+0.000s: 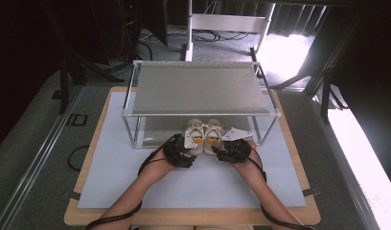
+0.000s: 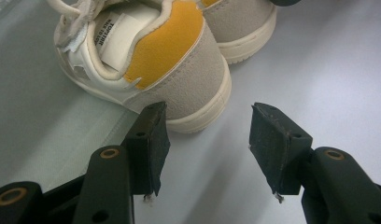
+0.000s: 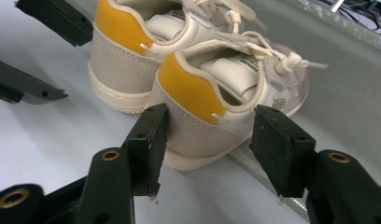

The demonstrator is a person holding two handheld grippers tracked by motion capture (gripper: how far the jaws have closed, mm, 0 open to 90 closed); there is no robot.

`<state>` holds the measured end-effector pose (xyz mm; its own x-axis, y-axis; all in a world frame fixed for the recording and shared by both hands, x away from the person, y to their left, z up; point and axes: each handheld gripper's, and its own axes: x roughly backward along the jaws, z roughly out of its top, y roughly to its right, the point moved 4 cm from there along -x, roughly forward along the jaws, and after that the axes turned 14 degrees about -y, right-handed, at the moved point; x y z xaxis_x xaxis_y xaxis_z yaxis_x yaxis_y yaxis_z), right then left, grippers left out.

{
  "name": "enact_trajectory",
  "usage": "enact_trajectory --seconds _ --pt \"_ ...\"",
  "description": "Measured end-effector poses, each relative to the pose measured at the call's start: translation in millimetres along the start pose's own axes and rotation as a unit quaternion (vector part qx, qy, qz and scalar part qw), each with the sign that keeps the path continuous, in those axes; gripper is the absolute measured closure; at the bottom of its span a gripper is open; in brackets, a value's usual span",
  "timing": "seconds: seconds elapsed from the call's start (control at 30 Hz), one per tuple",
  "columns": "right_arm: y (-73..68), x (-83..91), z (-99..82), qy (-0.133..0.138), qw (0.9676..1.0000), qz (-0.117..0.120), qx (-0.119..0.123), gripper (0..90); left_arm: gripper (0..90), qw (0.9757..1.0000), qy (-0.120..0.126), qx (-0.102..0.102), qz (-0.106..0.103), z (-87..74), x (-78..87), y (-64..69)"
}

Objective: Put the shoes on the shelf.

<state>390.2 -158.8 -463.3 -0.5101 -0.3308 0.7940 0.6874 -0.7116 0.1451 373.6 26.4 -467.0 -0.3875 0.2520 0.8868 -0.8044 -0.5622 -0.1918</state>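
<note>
A pair of small beige shoes with yellow heel tabs stands side by side under the front of a metal shelf, toes pointing away. My left gripper (image 1: 188, 142) (image 2: 209, 114) is open just behind the left shoe (image 1: 195, 132) (image 2: 179, 79), with nothing between its pads. My right gripper (image 1: 225, 143) (image 3: 212, 114) is open with a jaw on either side of the right shoe's (image 1: 213, 132) (image 3: 202, 102) heel, its pads not pressing on it. In the right gripper view the left shoe (image 3: 118, 60) stands beyond, with the left gripper (image 3: 74, 65) behind it.
A two-level metal shelf (image 1: 198, 88) stands at the back of the white mat (image 1: 136, 177) on a wooden table (image 1: 86, 177). The shoes' front halves rest on its low bottom tray (image 3: 347, 93). Cables trail from both grippers along the forearms.
</note>
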Motion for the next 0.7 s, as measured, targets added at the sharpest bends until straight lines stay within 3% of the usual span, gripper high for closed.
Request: enact_trajectory --seconds 0.13,0.33,0.7 --pt "3.7 -1.4 1.7 -0.003 0.9999 -0.012 -0.003 44.8 46.1 1.0 0.004 0.004 -0.003 4.5 -2.9 -1.6" --pt "12.5 -4.6 -0.3 0.002 0.9994 -0.012 -0.032 44.8 46.1 0.9999 0.009 0.008 -0.01 12.2 -7.4 -3.4" --pt "28.7 -15.5 6.5 -0.007 0.9983 -0.026 -0.051 47.2 46.2 0.9999 0.002 0.013 -0.005 29.3 -20.8 -15.5"
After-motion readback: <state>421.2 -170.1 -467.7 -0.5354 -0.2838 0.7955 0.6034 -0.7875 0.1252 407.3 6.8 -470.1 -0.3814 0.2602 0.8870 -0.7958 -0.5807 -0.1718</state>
